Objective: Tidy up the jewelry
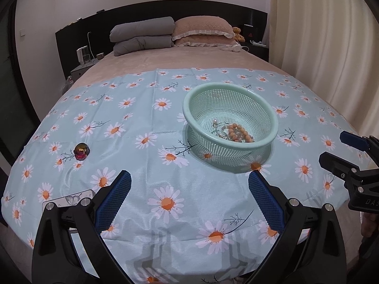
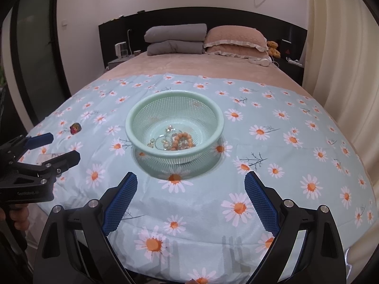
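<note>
Judging from the layout, the task stands mostly complete. The mint-green perforated basket (image 1: 231, 120) sits on the daisy-print cloth (image 1: 165, 142) at mid-bed and already holds a tangle of jewelry: an orange bead bracelet (image 1: 239, 132) and several small silver-toned pieces (image 1: 219, 127) that are too fine to identify. One item lies outside the basket: a dark red, glossy ornament (image 1: 81, 152) on the cloth, well apart from the basket, to its left. Collecting that piece appears to be the main step left.

The left gripper (image 1: 189, 190) hangs over the near edge of the cloth with its jaws spread wide and nothing between the blue pads. The right gripper (image 2: 190, 189) is in the same condition: wide open, empty, aimed at the basket from the near side.

View differences:
- The left wrist view shows a flat white card or case with a butterfly drawing (image 1: 71, 198) on the cloth at near left, partly hidden behind the gripper finger. In the right wrist view only a faint pale patch appears near there, and what it is cannot be told.
- The right wrist view looks more squarely into the basket, so the bracelet and the metal pieces separate more clearly.
- Each view shows the other gripper from the side, confirming both are open.
</note>
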Demonstrator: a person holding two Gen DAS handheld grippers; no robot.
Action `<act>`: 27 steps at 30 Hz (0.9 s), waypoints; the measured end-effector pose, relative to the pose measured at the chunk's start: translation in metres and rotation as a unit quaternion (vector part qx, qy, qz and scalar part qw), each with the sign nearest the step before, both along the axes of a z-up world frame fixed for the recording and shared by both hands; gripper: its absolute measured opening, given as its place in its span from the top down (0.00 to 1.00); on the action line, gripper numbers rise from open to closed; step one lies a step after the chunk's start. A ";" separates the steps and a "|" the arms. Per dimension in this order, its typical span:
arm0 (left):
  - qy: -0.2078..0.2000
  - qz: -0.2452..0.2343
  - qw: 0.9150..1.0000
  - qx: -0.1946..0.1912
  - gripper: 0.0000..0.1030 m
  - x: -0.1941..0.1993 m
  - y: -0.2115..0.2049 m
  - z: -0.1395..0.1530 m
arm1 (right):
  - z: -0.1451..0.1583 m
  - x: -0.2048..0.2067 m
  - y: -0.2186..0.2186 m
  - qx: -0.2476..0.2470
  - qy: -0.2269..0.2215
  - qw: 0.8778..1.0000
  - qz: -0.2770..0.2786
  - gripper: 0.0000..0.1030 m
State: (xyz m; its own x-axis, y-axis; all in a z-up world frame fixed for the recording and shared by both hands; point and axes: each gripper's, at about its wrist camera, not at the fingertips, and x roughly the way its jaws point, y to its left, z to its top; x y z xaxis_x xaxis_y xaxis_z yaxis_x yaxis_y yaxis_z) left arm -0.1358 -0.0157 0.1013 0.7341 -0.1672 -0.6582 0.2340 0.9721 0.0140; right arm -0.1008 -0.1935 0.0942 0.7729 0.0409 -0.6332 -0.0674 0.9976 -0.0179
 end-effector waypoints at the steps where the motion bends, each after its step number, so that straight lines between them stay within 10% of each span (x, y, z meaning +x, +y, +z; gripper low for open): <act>1: -0.003 0.001 1.000 0.002 0.06 0.000 0.000 0.000 | -0.001 0.000 0.000 -0.001 0.000 1.000 0.000 0.15; 27: -0.014 -0.017 1.000 0.006 0.06 -0.004 -0.007 0.004 | -0.002 -0.001 -0.002 -0.009 0.001 1.000 0.000 0.15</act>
